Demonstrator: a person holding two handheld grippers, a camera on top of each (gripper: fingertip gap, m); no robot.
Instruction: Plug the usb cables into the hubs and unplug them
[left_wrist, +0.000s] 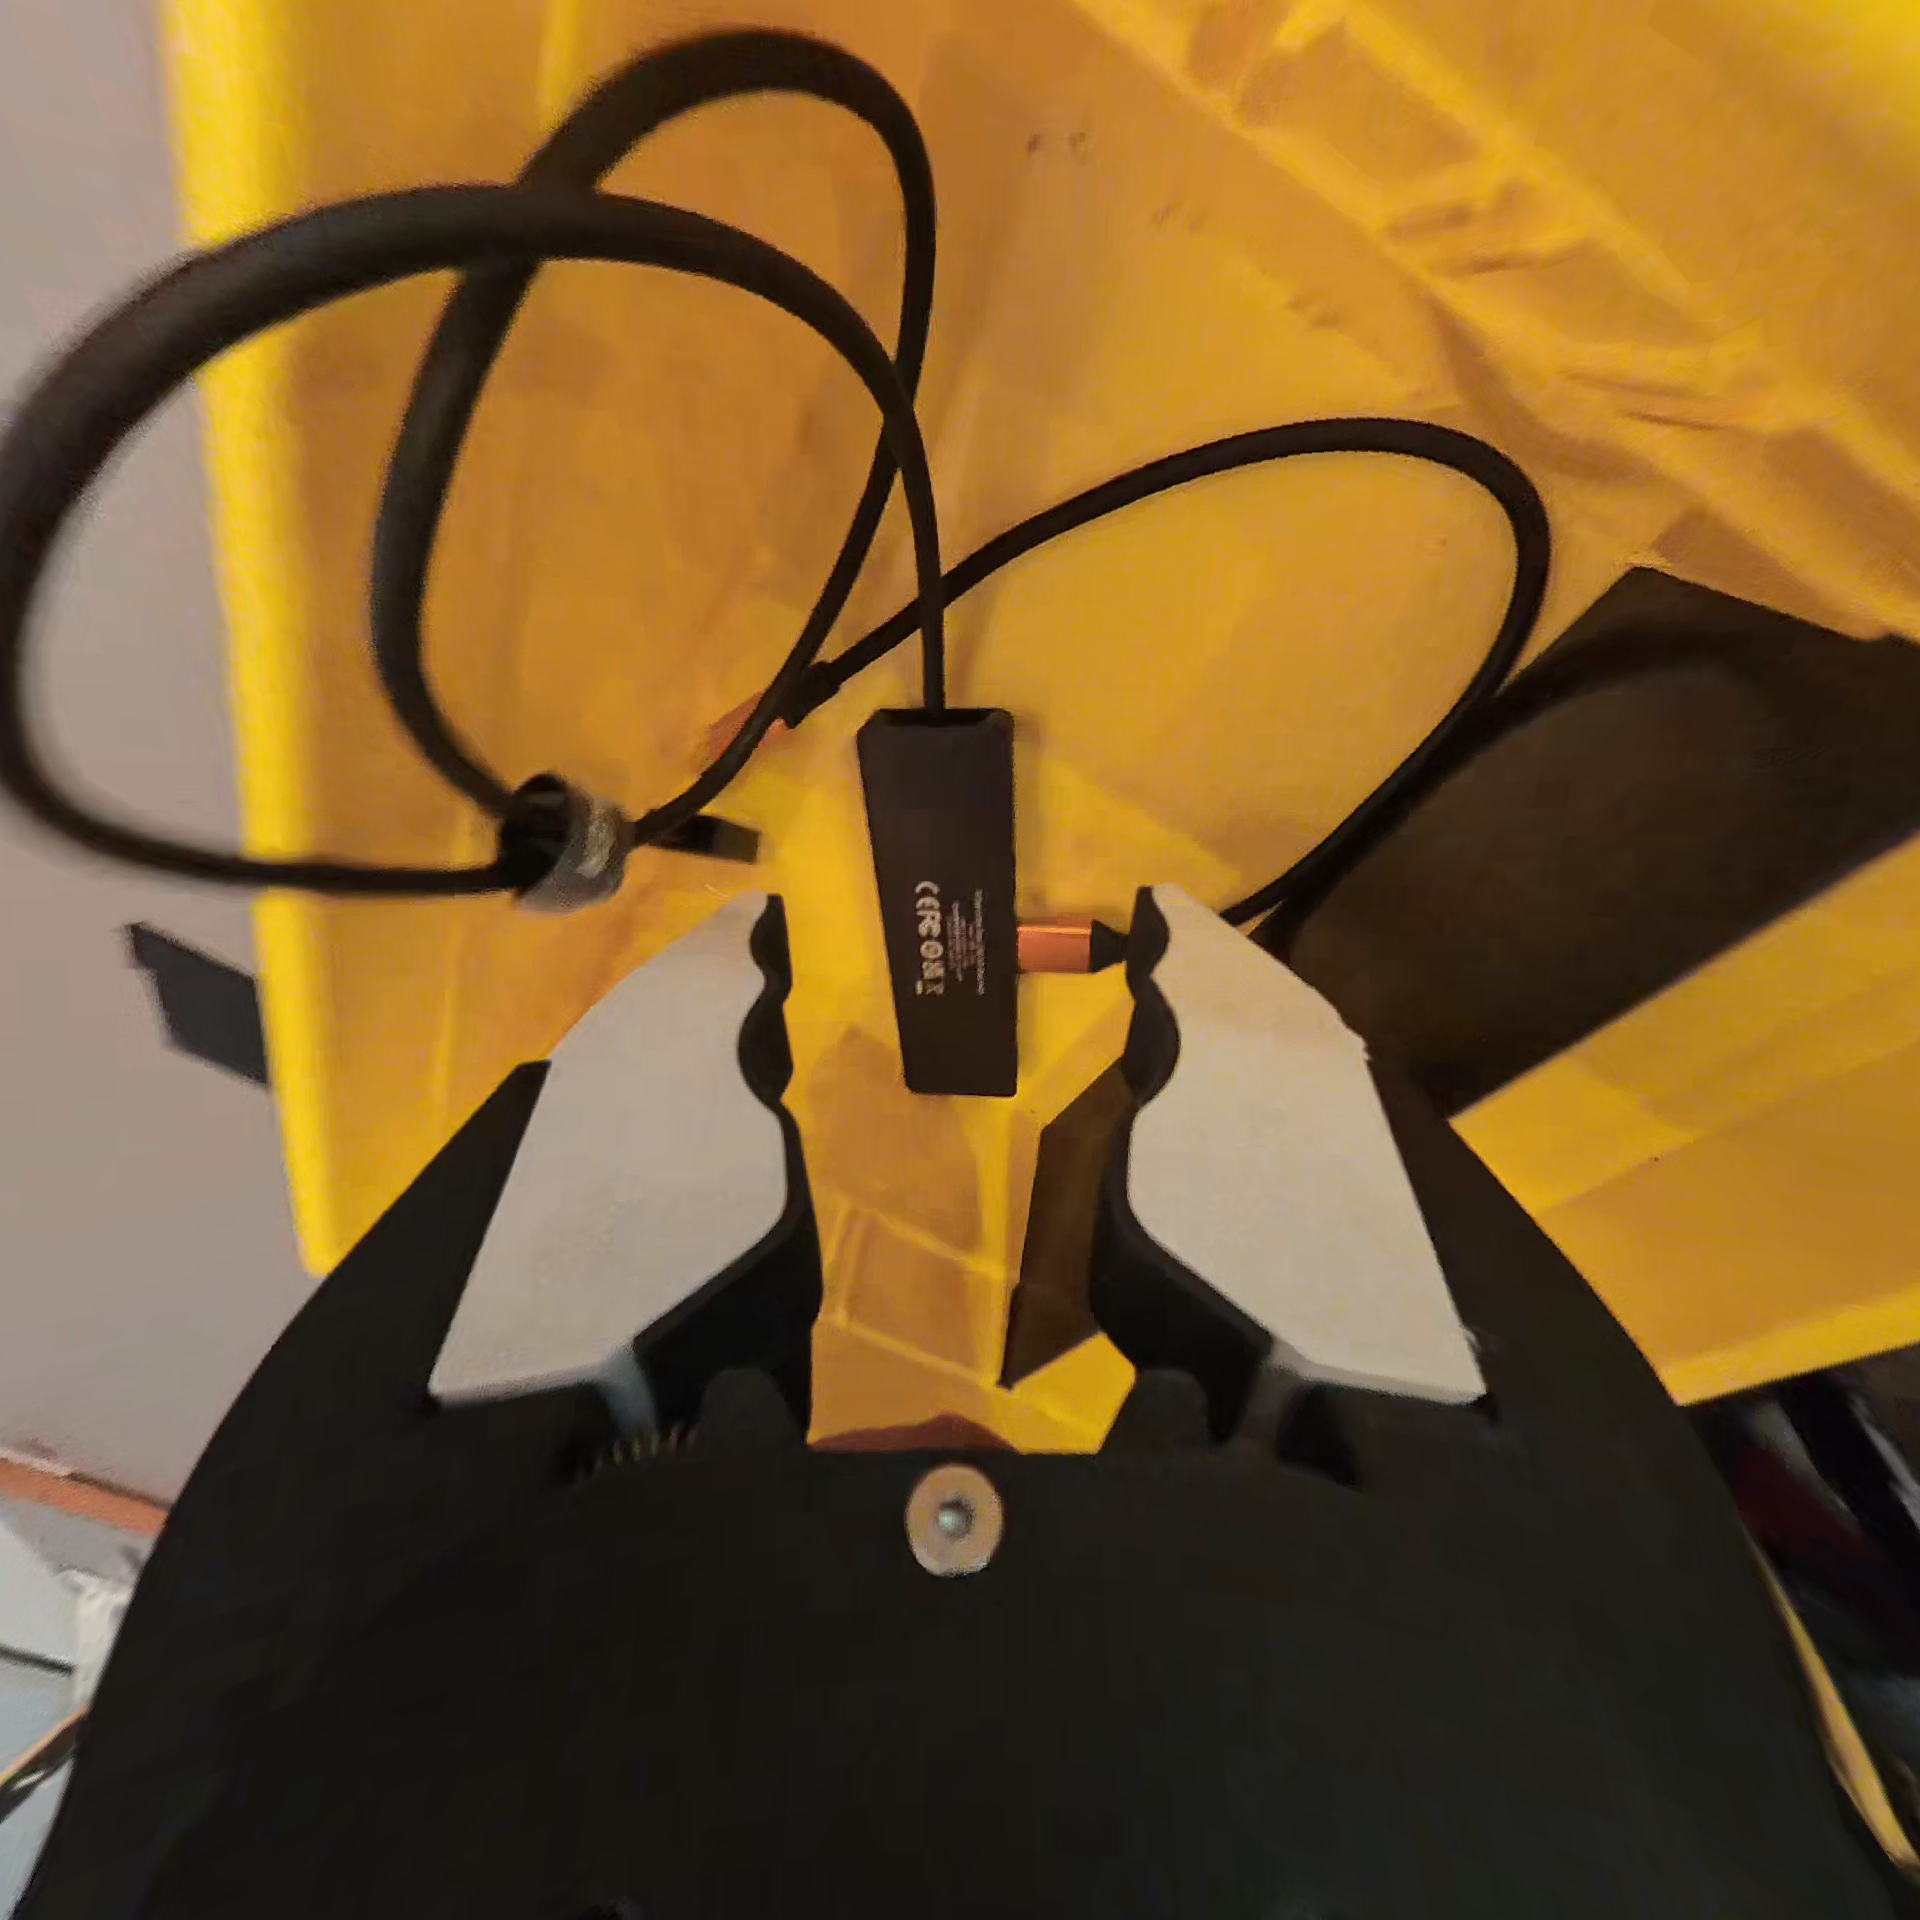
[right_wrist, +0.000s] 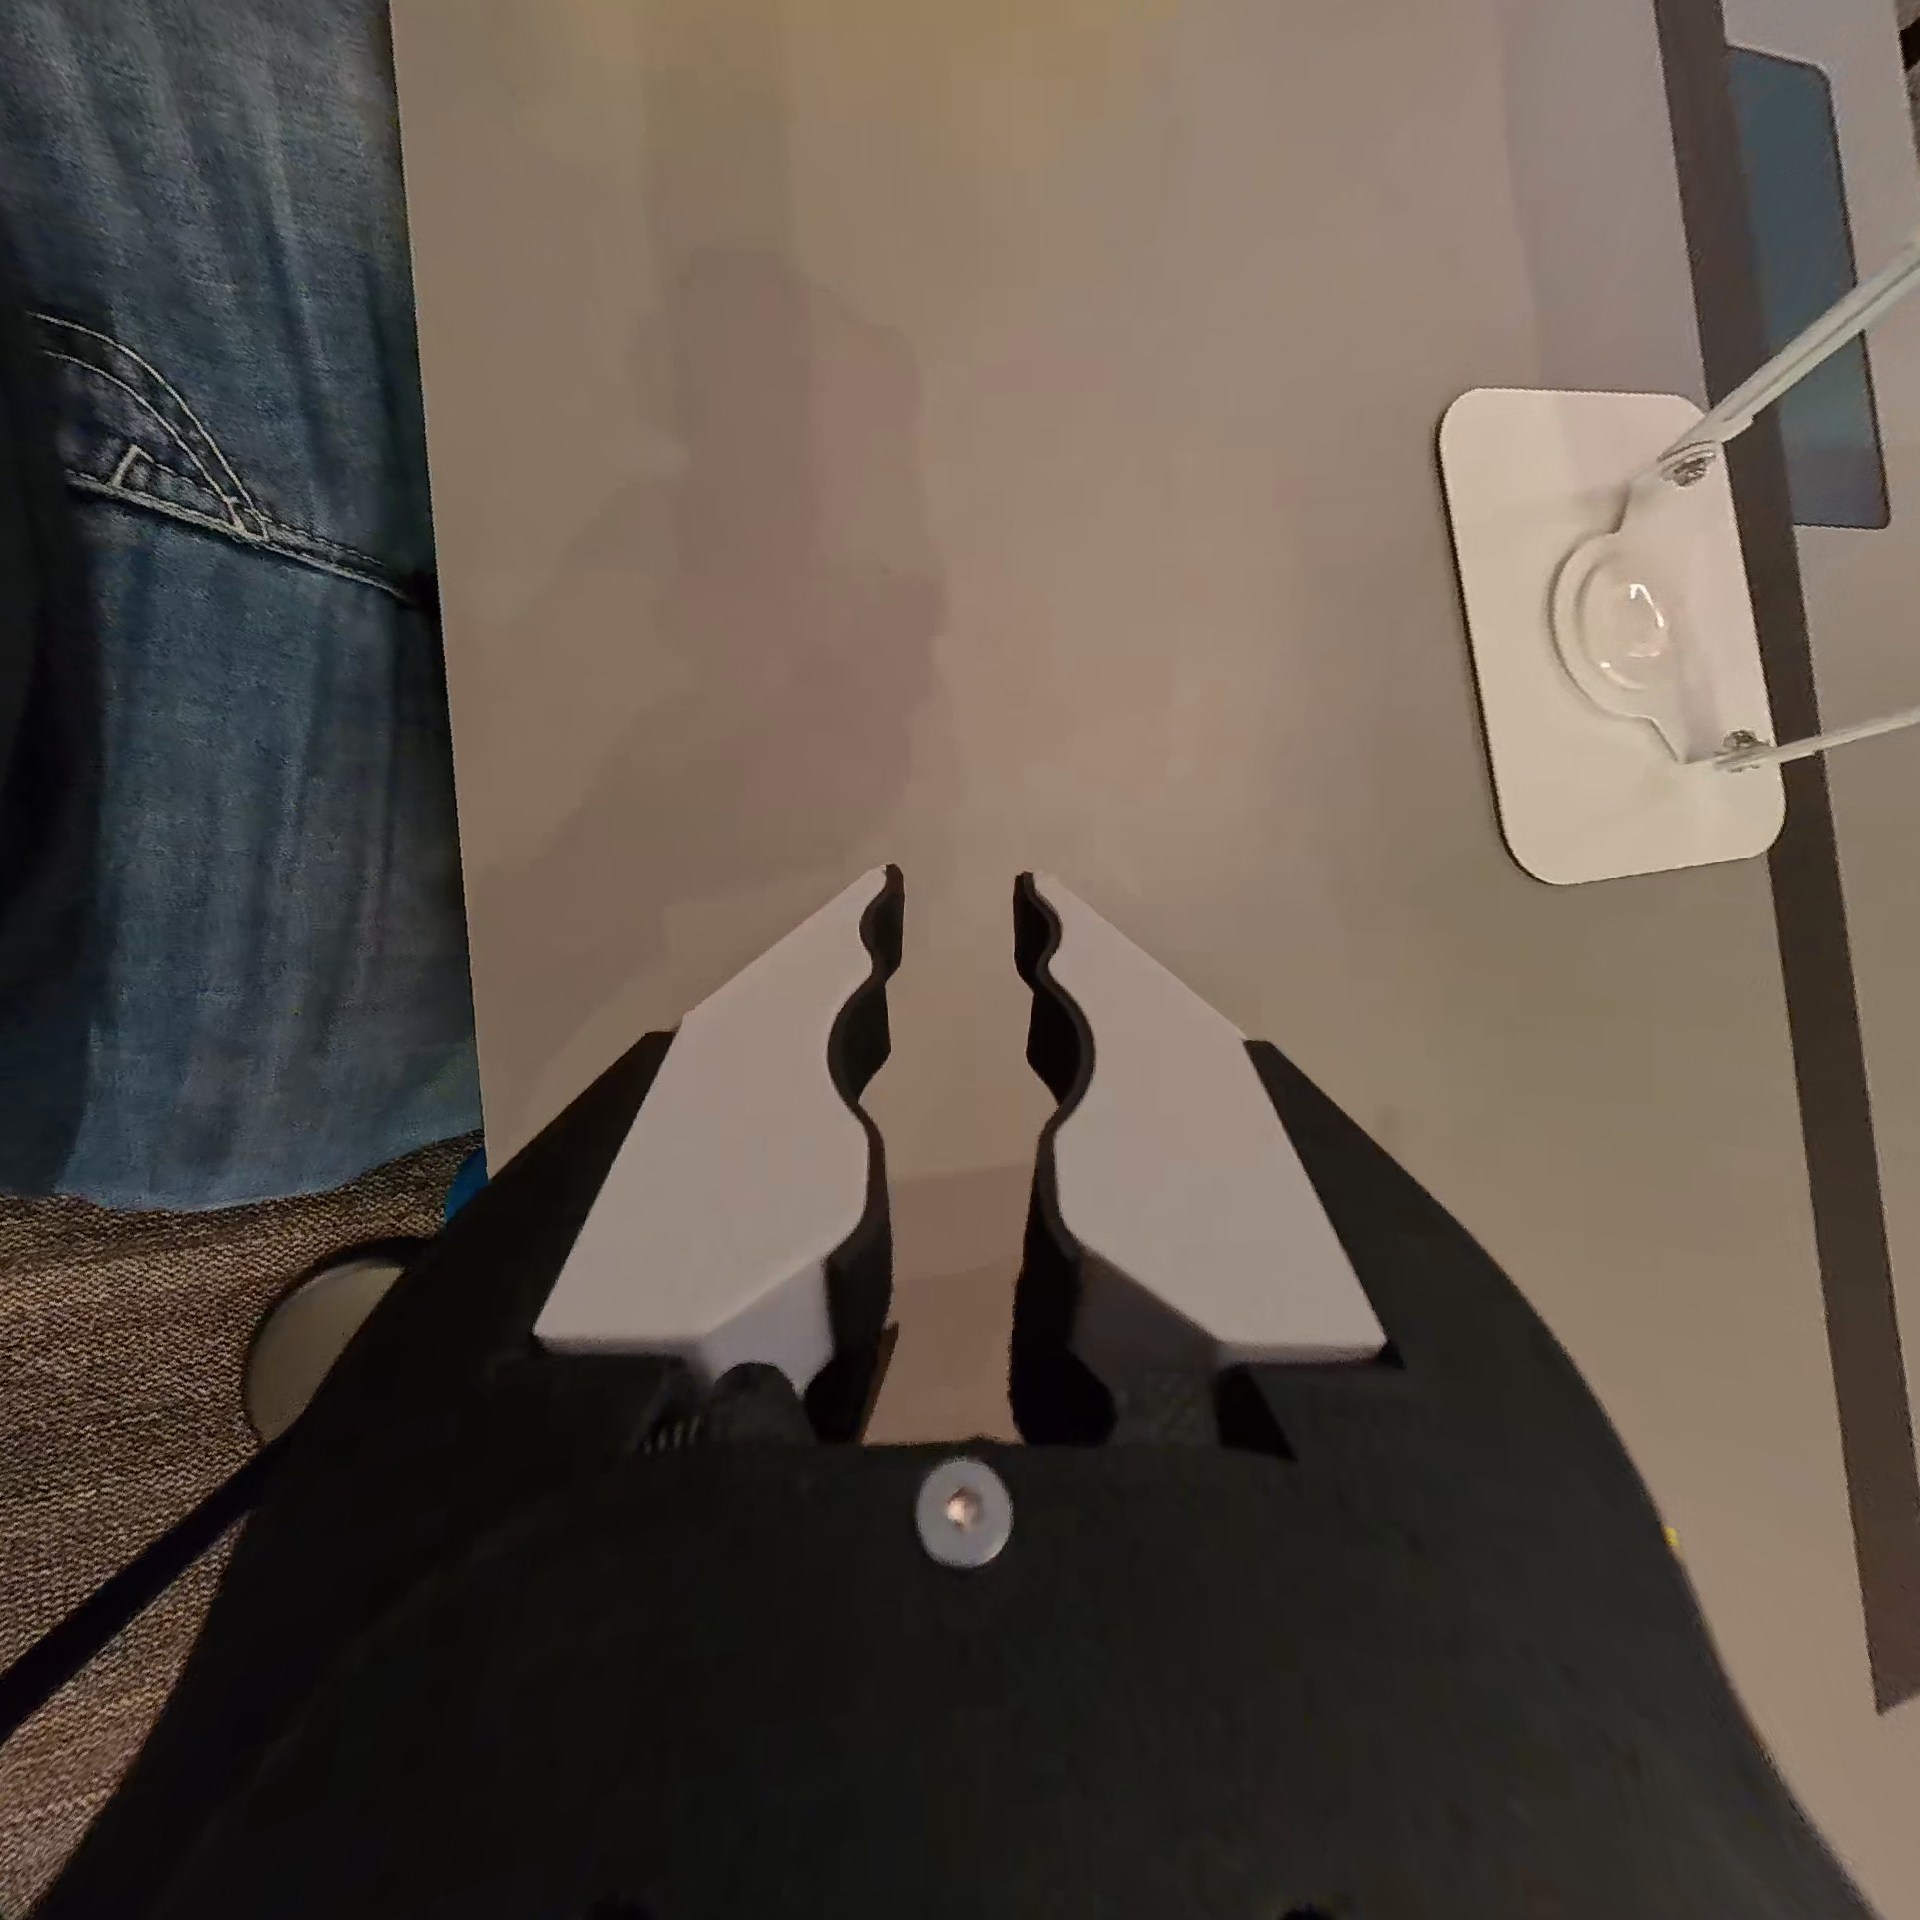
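In the left wrist view a slim black USB hub (left_wrist: 948, 899) lies on a yellow cloth (left_wrist: 1195, 364), straight ahead between my fingertips. A copper-coloured USB plug (left_wrist: 1060, 948) is plugged into its right side, and its black cable (left_wrist: 1455, 499) loops away behind. The hub's own black cable (left_wrist: 644, 239) coils to the left, held by a strap (left_wrist: 566, 842). My left gripper (left_wrist: 954, 920) is open, with its tips on either side of the hub and not touching it. My right gripper (right_wrist: 958, 883) is open and empty over a bare grey tabletop (right_wrist: 1039, 416); no hub or cable shows there.
A black flat case (left_wrist: 1621, 831) lies on the cloth to the right of the hub. In the right wrist view a white plate with a clear dome fitting (right_wrist: 1610, 634) sits at the right, and a person's jeans (right_wrist: 208, 623) show past the table's left edge. To the copper-coloured USB plug (left_wrist: 1060, 948): left tips about 5 cm, right tips about 55 cm.
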